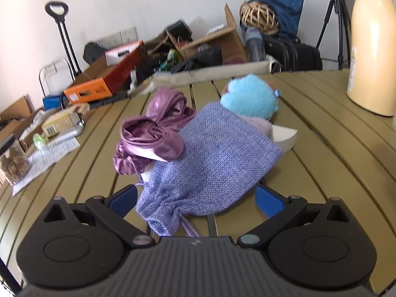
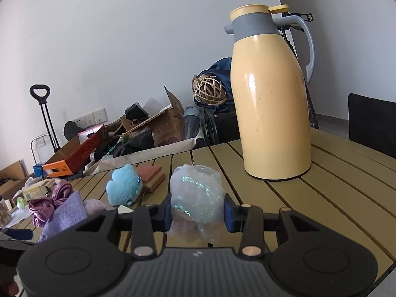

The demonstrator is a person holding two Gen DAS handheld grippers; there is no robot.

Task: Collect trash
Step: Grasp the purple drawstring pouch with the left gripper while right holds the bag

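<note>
Slatted olive table (image 2: 346,173) carrying a tall yellow thermos (image 2: 272,104), well clear of the work. Next in size, a heap near the table's middle: lavender woven pouch (image 1: 210,163), shiny purple cloth (image 1: 153,128), blue plush toy (image 1: 250,96), with a white box edge (image 1: 287,136) just showing underneath. Smallest, one crumpled clear plastic wrapper (image 2: 195,198), clamped between the blue pads of the right gripper (image 2: 198,212) and apparently lifted off the table. Left gripper (image 1: 198,200) spread wide and empty, its fingers either side of the pouch's drawstring end, not visibly pinching it. By the look of things, only partway through: one piece of trash picked up but not yet dropped anywhere, no bin visible in either view. Heap untouched; hard to say which of its items count as trash.
</note>
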